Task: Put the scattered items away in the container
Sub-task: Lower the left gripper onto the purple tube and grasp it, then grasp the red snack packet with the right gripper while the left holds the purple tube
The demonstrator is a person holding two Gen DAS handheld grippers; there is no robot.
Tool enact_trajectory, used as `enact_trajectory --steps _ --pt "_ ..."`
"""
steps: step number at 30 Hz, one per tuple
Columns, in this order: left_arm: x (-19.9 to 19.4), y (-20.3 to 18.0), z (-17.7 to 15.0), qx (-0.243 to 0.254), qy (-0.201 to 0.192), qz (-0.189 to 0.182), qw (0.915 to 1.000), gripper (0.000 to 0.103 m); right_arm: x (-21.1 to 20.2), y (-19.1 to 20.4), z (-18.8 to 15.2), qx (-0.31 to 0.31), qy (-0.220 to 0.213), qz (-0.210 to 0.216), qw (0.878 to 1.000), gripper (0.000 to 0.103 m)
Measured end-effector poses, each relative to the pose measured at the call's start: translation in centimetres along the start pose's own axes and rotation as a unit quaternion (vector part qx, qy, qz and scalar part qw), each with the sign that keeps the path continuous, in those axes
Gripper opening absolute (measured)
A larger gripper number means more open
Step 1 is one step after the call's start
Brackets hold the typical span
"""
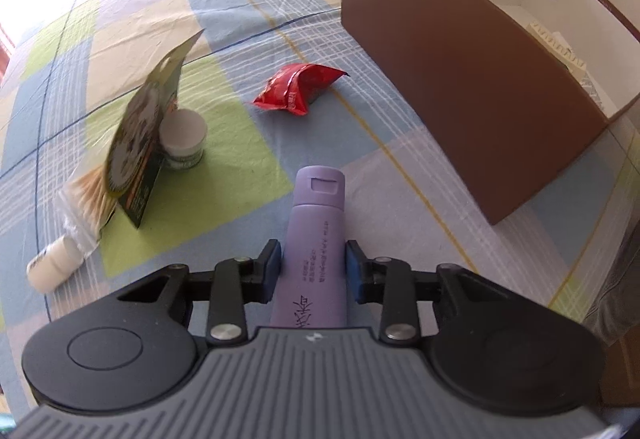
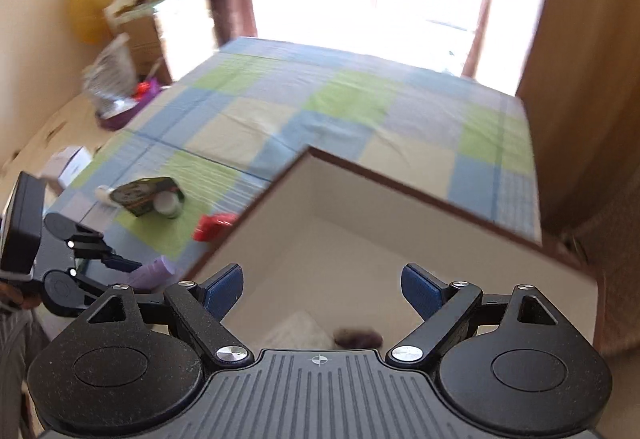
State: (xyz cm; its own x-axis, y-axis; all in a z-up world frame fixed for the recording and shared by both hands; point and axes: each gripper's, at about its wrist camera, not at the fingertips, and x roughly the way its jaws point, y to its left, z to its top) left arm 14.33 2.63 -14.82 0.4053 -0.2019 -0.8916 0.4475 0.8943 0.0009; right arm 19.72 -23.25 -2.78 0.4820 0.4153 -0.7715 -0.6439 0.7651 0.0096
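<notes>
My left gripper is shut on a lilac tube, cap pointing forward, held above the checked bed cover; the same tube shows in the right wrist view. The brown box with a white inside stands to the right and ahead. On the cover lie a red packet, a white jar, a green card packet leaning on the jar, a bag of cotton swabs and a small white bottle. My right gripper hangs open over the box, nothing between its fingers.
Inside the box lie a pale packet and a small dark item. The bed runs toward a bright window. Bags and cartons crowd the floor at the left. A person's sleeve shows at the right edge.
</notes>
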Motion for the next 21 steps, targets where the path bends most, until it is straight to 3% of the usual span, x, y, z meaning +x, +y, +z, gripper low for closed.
enact_trajectory --steps 4,9,11,15,21 --pt "-1.5 0.6 -0.8 -0.025 -0.002 0.009 0.9996 0.029 0.7 2.4 2.2 -0.104 -0.014 0.044 0.994 0.091" --pt "-3.4 1.4 -1.7 -0.056 -0.004 0.019 0.9982 0.029 3.8 6.0 4.7 -0.229 0.006 0.101 0.968 0.091" --pt "-4.1 1.7 -2.1 -0.068 -0.004 0.023 0.9974 0.029 6.0 7.4 5.2 -0.270 0.035 0.119 0.955 0.091" --pt "-4.9 2.5 -2.4 -0.074 -0.009 0.027 0.9968 0.029 11.3 10.0 5.1 -0.366 0.098 0.131 0.916 0.091" --pt "-5.6 4.0 -2.6 -0.092 -0.017 0.033 0.9950 0.029 17.3 11.6 4.9 -0.451 0.167 0.149 0.864 0.091"
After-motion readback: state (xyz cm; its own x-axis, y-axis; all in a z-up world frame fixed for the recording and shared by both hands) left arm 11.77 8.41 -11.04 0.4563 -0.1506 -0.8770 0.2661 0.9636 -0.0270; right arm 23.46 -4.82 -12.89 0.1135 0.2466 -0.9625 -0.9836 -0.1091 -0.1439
